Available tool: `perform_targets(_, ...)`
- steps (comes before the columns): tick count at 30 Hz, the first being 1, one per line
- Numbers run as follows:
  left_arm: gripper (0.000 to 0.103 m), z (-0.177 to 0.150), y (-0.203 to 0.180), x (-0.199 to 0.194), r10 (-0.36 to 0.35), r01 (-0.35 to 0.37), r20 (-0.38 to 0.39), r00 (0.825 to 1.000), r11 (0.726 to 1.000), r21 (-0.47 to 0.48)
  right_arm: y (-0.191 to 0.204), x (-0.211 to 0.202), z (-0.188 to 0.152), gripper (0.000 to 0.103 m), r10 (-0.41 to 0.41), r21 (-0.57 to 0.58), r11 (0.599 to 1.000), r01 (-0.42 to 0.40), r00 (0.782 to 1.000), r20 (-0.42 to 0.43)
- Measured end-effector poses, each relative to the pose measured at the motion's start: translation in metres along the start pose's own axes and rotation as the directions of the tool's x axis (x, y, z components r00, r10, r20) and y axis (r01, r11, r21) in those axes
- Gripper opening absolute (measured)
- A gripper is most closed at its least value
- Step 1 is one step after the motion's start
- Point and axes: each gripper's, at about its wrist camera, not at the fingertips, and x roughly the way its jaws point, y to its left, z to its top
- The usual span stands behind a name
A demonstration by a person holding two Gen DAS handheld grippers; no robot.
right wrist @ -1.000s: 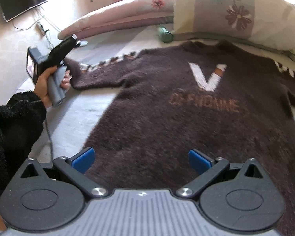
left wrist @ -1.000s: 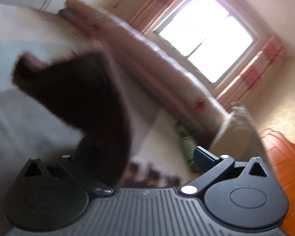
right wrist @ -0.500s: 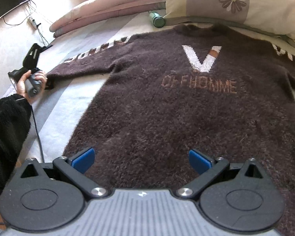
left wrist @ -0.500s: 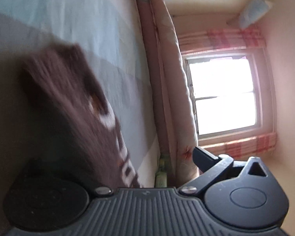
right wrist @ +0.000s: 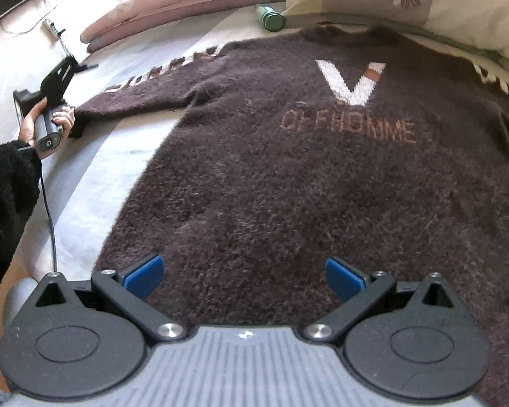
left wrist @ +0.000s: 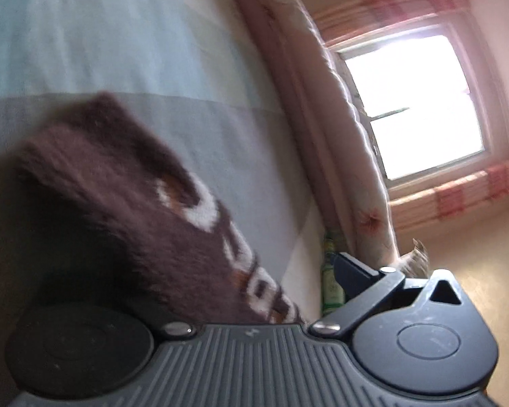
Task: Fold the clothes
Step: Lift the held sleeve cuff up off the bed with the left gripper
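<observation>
While the jaws of my right gripper [right wrist: 243, 278] stand released and wide, grasping nothing, the brown sweater [right wrist: 288, 186] lies flat beneath them. Its lower edge sits just under the two blue pads [right wrist: 142, 276] and its body runs away from me up the bed [right wrist: 95, 169]. On my left gripper [left wrist: 244, 274] the jaws are opening. The sweater's sleeve [left wrist: 135, 210] lies between them, draped over one finger so that I cannot see it. The other finger [left wrist: 353, 273] stands clear of the wool with bare sheet showing in the gap, so nothing is clenched there. From the right wrist view that sleeve stretches out flat to the left of the body, and its cuff ends at the left hand [right wrist: 39, 122], which holds its gripper low by the bed's edge.

Counting outward, I have one sweater with two sleeves; the second sleeve [right wrist: 502, 81] is only partly in view at the right. The chest carries one white V and one line of orange lettering. Beyond the collar lies one green bottle [right wrist: 269, 17] on its side, just beside one flowered pillow [right wrist: 407, 0] whose lower edge meets the collar. One pink quilt [right wrist: 173, 3] is bunched along the far side of the bed. One cable [right wrist: 51, 217] hangs from the left handle, past one black fleecy cuff [right wrist: 6, 183]. The left wrist view adds one bright window [left wrist: 414, 101]
</observation>
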Motion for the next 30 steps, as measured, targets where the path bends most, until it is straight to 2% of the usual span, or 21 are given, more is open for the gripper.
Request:
perform_targets(4, 0.102, -0.006, 0.003, -0.006, -0.038, 0.038, 0.02, 0.999, 0.999, 0.012, -0.008, 0.003, 0.0, 0.103, -0.011, 0.026, 1.0, 0.011, 1.0, -0.016)
perform_targets(7, 0.102, -0.006, 0.006, -0.008, -0.069, 0.07, 0.039, 0.997, 0.997, -0.031, -0.009, 0.007, 0.0, 0.103, -0.005, 0.042, 0.999, 0.006, 1.0, -0.027)
perform_targets(12, 0.102, 0.001, 0.003, 0.001, -0.041, 0.041, -0.035, 0.999, 0.999, -0.017, -0.003, 0.01, 0.0, 0.103, -0.009, 0.021, 1.0, 0.01, 0.999, -0.036)
perform_targets(16, 0.102, -0.004, -0.002, 0.005, 0.009, -0.008, -0.022, 1.0, 1.0, 0.014, -0.001, 0.013, -0.001, 0.103, -0.01, 0.018, 1.0, 0.011, 0.999, -0.044)
perform_targets(20, 0.082, -0.009, -0.003, 0.005, 0.08, -0.081, 0.02, 0.997, 0.995, 0.061, -0.002, 0.013, -0.003, 0.103, -0.02, 0.016, 1.0, 0.021, 0.998, -0.051)
perform_targets(21, 0.078, -0.007, 0.0, 0.002, 0.087, -0.088, 0.032, 0.996, 0.995, 0.056, -0.003, 0.013, -0.004, 0.103, -0.02, 0.02, 1.0, 0.021, 0.998, -0.052)
perform_targets(22, 0.069, -0.005, 0.005, 0.0, 0.087, -0.088, 0.039, 0.995, 0.995, 0.035, -0.004, 0.013, -0.004, 0.103, -0.02, 0.023, 1.0, 0.021, 0.998, -0.052)
perform_targets(23, 0.055, -0.003, 0.012, -0.002, 0.087, -0.087, 0.047, 0.995, 0.996, 0.014, -0.005, 0.013, -0.005, 0.103, -0.02, 0.026, 0.999, 0.022, 0.998, -0.054)
perform_targets(24, 0.035, 0.0, 0.02, -0.007, 0.092, -0.091, 0.047, 0.995, 0.996, -0.017, -0.005, 0.014, -0.005, 0.103, -0.021, 0.028, 0.999, 0.022, 0.998, -0.056)
perform_targets(25, 0.027, 0.003, 0.028, -0.011, 0.097, -0.095, 0.047, 0.994, 0.994, -0.049, -0.006, 0.015, -0.006, 0.103, -0.021, 0.03, 0.999, 0.023, 0.998, -0.058)
perform_targets(26, 0.013, 0.005, 0.04, -0.012, 0.092, -0.088, 0.04, 0.995, 0.992, -0.086, -0.006, 0.015, -0.007, 0.103, -0.022, 0.032, 0.999, 0.024, 0.998, -0.06)
perform_targets(30, 0.012, 0.004, 0.046, -0.01, 0.06, -0.058, 0.035, 0.998, 0.996, -0.06, -0.004, 0.018, -0.006, 0.103, -0.028, 0.025, 0.999, 0.03, 0.997, -0.067)
